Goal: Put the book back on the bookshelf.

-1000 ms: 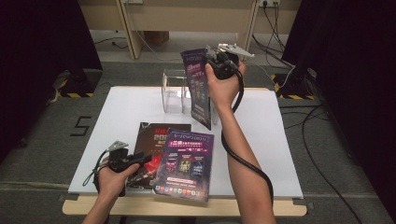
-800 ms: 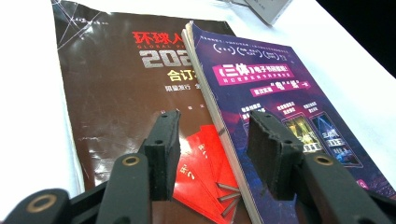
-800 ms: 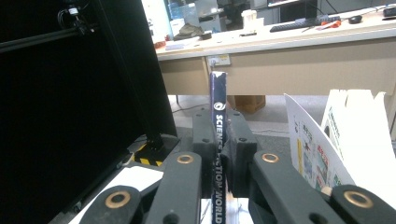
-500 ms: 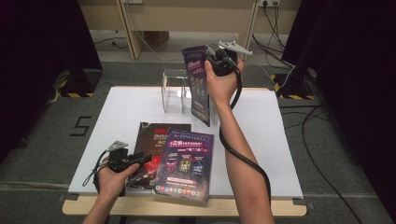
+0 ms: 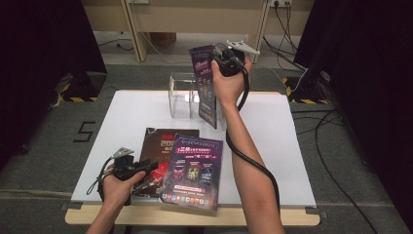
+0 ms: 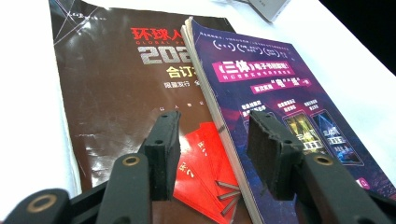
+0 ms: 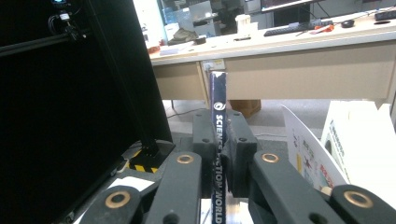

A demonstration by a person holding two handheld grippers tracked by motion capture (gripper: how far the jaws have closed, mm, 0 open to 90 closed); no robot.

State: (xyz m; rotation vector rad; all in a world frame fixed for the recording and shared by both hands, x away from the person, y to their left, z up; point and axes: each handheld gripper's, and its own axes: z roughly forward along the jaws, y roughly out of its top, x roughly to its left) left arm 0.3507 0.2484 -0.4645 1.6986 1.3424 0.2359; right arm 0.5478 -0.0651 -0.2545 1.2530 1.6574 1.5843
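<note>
My right gripper (image 5: pixel 216 57) is raised over the table's far side, shut on the top of a purple magazine (image 5: pixel 206 90) that hangs upright beside a clear acrylic stand (image 5: pixel 181 95). In the right gripper view the jaws of the right gripper (image 7: pixel 219 154) pinch its dark spine (image 7: pixel 218 116). My left gripper (image 5: pixel 152 166) rests low at the near left, open. Its jaws in the left gripper view (image 6: pixel 215 149) straddle the edge where a second purple magazine (image 6: pixel 280 88) overlaps a brown one (image 6: pixel 116 88). Both lie flat: the purple one (image 5: pixel 192 170) and the brown one (image 5: pixel 158 146).
A white table (image 5: pixel 292 146) carries everything, with bare surface to the right and far left. White leaflets (image 7: pixel 306 154) stand near the held magazine. Beyond the table are a wooden desk (image 5: pixel 195 19), floor cables (image 5: pixel 336 146) and black curtains (image 5: pixel 44 48).
The right hand has lifted the upright magazine slightly higher. The left hand and the two flat magazines have stayed put.
</note>
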